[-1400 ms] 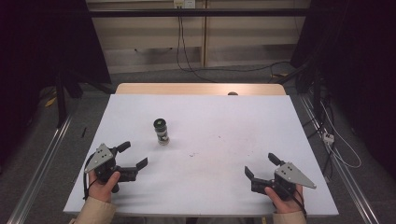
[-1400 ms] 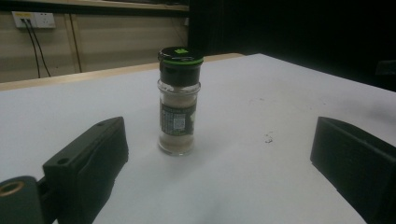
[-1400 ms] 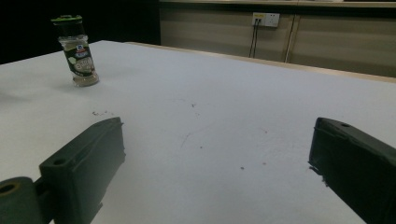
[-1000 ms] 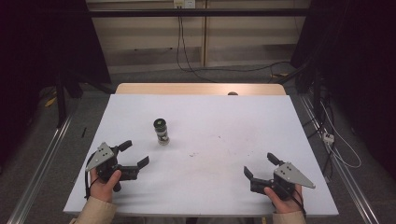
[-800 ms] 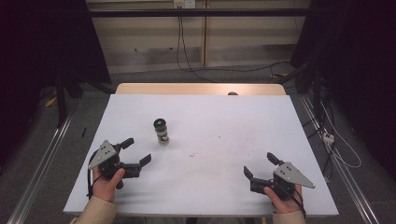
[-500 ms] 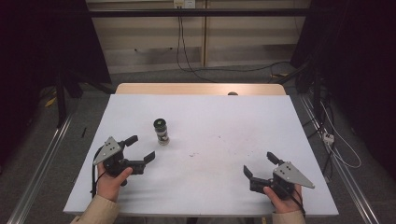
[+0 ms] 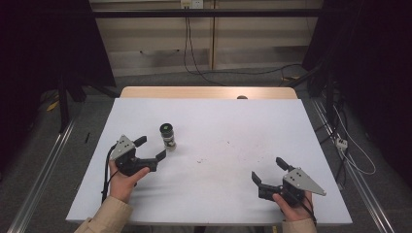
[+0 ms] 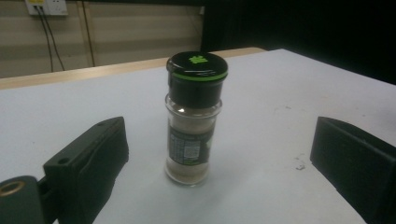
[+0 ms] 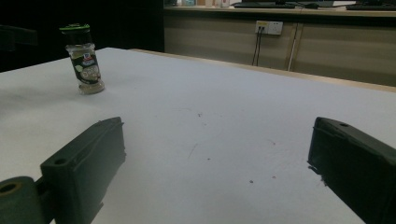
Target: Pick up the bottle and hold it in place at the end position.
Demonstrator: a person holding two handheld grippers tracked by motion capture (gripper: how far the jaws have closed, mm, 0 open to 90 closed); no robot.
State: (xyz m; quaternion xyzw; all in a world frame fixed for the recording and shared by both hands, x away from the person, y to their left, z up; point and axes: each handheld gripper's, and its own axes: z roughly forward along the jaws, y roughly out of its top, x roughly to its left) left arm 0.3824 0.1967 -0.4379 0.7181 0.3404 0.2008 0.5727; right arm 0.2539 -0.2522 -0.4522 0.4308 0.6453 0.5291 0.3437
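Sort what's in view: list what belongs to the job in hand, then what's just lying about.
In the job:
- spice jar, upright on the white table
- left gripper, jaws open, close to the jar
- right gripper, jaws open, resting near the table's front edge

Lying about:
- small dark specks on the table
- cables on the floor beyond

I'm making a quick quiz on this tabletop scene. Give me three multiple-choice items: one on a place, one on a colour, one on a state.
1. Where does the spice jar stand?
A. just ahead of the left gripper
B. beside the right gripper
C. off the table

2. What colour is the jar's lid?
A. red
B. black with green
C. white

3. How are the left gripper's jaws?
A. shut on the jar
B. shut on nothing
C. open

Answers: 1 A, the high view shows the jar by its jaws. 2 B, a green rim and mark. 3 C, the jaws stand apart either side of the jar.
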